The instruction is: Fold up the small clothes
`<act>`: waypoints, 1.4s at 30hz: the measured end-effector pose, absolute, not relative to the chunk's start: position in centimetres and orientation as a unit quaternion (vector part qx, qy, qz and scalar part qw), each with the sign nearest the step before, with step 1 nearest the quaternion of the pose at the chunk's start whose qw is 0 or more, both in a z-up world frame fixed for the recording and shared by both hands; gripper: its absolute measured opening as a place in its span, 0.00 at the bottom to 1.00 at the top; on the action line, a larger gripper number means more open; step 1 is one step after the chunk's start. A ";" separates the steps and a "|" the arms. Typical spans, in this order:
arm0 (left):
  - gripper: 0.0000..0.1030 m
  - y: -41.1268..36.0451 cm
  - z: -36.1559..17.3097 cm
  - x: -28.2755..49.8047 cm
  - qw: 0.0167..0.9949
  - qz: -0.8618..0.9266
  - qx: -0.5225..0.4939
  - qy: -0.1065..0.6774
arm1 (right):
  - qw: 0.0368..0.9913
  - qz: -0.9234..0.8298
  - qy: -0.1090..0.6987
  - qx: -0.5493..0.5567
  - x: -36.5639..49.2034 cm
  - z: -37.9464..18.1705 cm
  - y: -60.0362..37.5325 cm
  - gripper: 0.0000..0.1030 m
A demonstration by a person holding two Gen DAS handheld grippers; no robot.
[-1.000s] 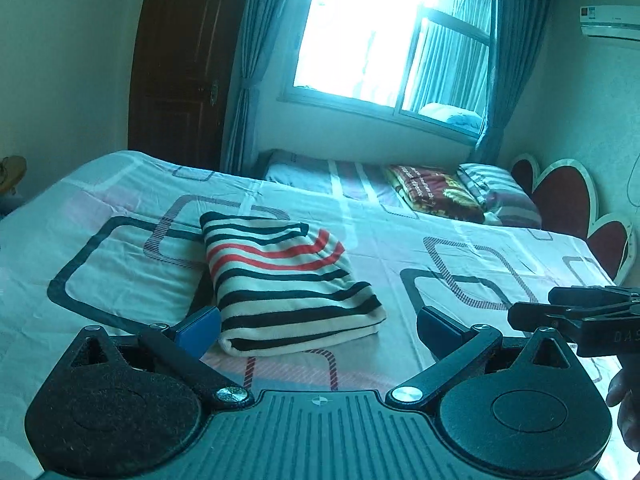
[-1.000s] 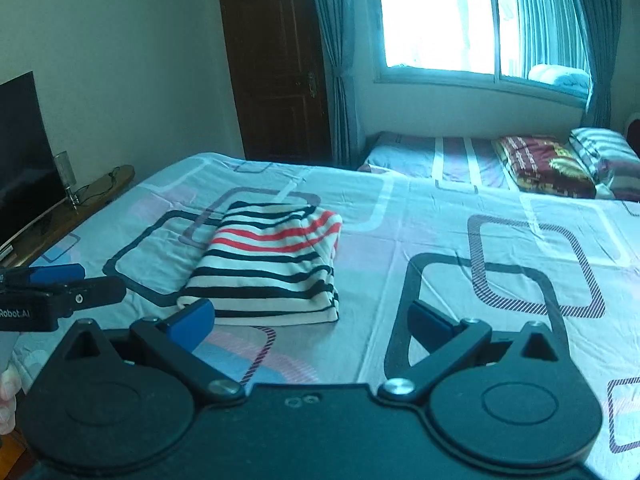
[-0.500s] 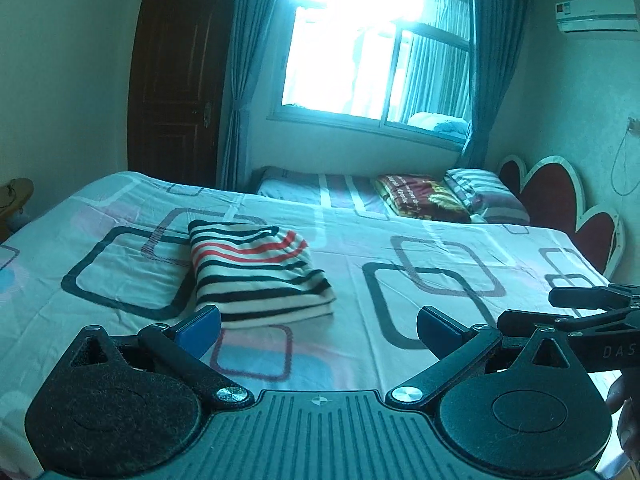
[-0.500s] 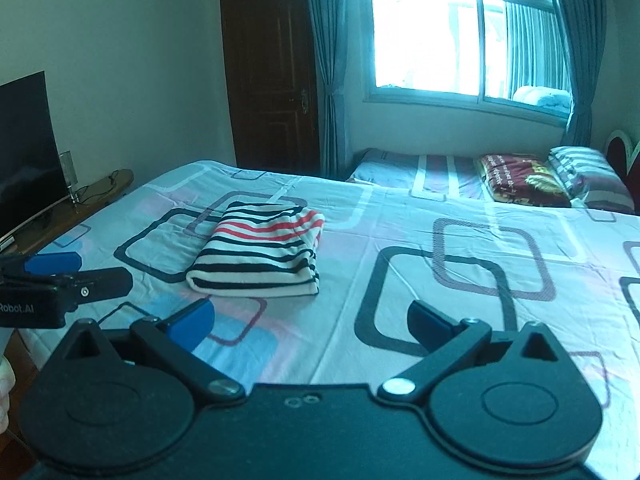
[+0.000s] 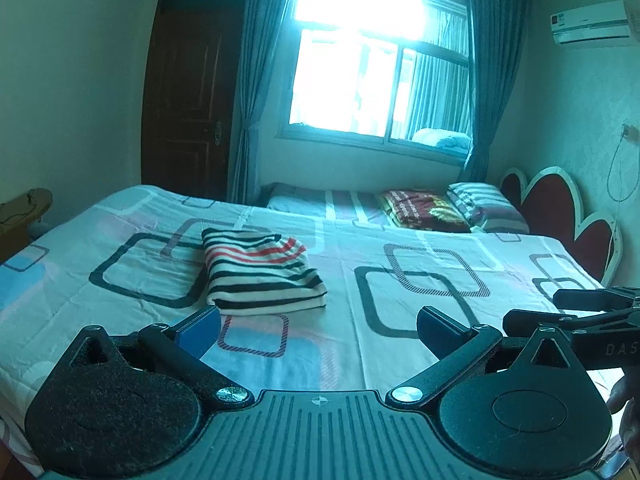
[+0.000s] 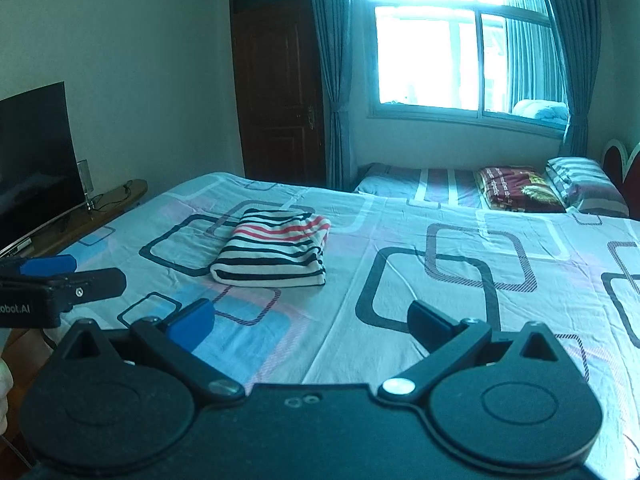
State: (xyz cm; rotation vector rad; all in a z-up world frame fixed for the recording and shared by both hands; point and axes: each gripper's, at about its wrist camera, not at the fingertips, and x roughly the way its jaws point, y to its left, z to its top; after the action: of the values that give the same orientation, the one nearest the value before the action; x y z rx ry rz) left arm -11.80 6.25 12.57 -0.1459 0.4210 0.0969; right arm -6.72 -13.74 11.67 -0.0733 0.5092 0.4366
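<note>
A folded garment [image 5: 260,272] with black, white and red stripes lies flat on the bed [image 5: 400,264]; the right wrist view shows the same garment [image 6: 276,248]. My left gripper [image 5: 318,330] hangs open well short of it, above the near part of the bed, nothing between its fingers. The right gripper [image 6: 310,324] is open too, equally far back and empty. The right gripper's side [image 5: 576,316] shows at the right edge of the left wrist view. In the right wrist view, the left gripper [image 6: 60,280] shows at the left edge.
Pillows [image 5: 488,208] and a red patterned blanket [image 5: 424,210] lie at the bed's far end by a heart-shaped headboard [image 5: 560,216]. A television [image 6: 36,160] stands on a wooden shelf [image 6: 96,212] left of the bed. A dark door [image 6: 280,96] and a curtained window [image 6: 460,56] are behind.
Both grippers have drawn back and risen away from the folded garment, which now looks smaller and farther off. The garment itself has not moved. Both stayed open.
</note>
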 end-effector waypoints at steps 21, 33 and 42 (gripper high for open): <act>1.00 6.6 13.5 -11.6 0.976 0.048 -0.072 0.199 | 0.946 0.215 0.238 -0.038 -6.5 12.5 -13.1 0.99; 1.00 6.7 13.7 -11.8 0.976 0.053 -0.068 0.198 | 0.946 0.222 0.234 -0.039 -6.4 12.7 -12.7 0.99; 1.00 6.6 13.8 -12.0 0.977 0.053 -0.066 0.197 | 0.948 0.218 0.231 -0.035 -6.4 12.9 -13.2 0.99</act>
State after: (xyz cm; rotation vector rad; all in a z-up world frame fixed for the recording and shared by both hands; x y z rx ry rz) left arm -11.97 6.56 13.77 -0.1338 0.3968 0.1065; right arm -6.39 -13.16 12.90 -0.0712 0.4707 0.4432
